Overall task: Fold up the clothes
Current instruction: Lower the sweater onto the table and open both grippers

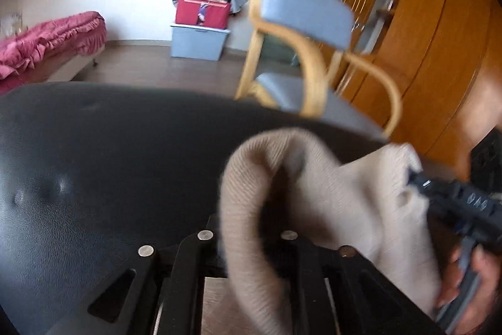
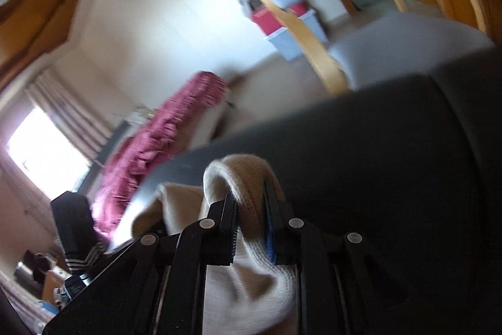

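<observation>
Sock (image 1: 317, 193), beige and ribbed, held up between both grippers above a black leather seat (image 1: 94, 162).

Knit is soft and thick, its cuff curled into a rounded loop; the right gripper (image 2: 251, 225) clamps a fold of it between black fingers, one with a blue pad; the left gripper (image 1: 248, 244) has the cloth draped across its fingers, and whether it grips I cannot tell; the seat is smooth and dimpled; behind stands a bentwood chair (image 1: 301, 30) with grey padded cushions.
</observation>
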### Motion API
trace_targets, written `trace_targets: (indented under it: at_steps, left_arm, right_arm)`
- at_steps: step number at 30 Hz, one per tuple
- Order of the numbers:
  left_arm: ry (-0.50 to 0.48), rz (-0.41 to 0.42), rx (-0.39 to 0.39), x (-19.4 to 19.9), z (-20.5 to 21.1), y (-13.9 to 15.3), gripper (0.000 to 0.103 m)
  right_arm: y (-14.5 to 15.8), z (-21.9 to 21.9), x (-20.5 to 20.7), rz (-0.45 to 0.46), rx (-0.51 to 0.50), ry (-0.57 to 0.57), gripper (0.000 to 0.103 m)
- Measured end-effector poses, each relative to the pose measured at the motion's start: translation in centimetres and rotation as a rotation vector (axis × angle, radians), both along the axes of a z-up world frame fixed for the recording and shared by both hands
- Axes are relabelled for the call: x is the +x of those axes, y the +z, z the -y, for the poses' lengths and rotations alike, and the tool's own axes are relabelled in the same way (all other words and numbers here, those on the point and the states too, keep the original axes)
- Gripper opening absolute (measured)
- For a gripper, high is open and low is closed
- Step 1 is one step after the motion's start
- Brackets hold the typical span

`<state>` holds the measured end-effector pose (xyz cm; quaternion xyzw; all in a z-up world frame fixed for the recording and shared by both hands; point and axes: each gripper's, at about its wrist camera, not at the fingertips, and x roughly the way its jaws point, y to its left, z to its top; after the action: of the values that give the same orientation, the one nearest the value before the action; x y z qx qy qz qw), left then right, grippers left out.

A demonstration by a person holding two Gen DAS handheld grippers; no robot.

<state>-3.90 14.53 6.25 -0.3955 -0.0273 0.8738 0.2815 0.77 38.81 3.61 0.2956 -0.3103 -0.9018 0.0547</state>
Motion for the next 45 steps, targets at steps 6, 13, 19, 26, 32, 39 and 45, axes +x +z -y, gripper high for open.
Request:
trace_targets:
  at_steps: [6,13,19,26,32,39,45]
  left_arm:
    - [0.065,0.212,0.257,-3.3,3.4,-3.6,0.021]
    - [0.057,0.221,0.291,-5.2,2.5,-3.8,0.021]
    - [0.044,0.212,0.221,-3.5,3.6,-1.7,0.020]
    - [-0.004,0.088,0.294,5.1,9.1,2.4,0.020]
    - [-0.075,0.071,0.240,12.6,10.5,1.1,0.021]
    - [-0.074,0.162,0.249,13.2,10.5,-1.9,0.021]
    - [-0.016,0.264,0.427,11.7,13.8,-3.4,0.020]
  right_arm:
    - [-4.7,-3.4,-1.2,0.083,-0.204,-0.035,0.015]
    - [-4.0,-2.2,-5.2,0.136,-0.076,0.002,0.015]
    - [-1.8,-2.7,-3.4,0.096,-0.076,-0.019,0.032]
    - [2.7,3.4,5.4,0.041,0.103,0.100,0.054]
    - [4.8,9.4,12.5,0.019,0.223,0.234,0.054]
    - [1.2,16.3,16.9,0.088,0.326,0.369,0.054]
    - [-1.4,19.5,18.4,0.107,0.452,0.394,0.062]
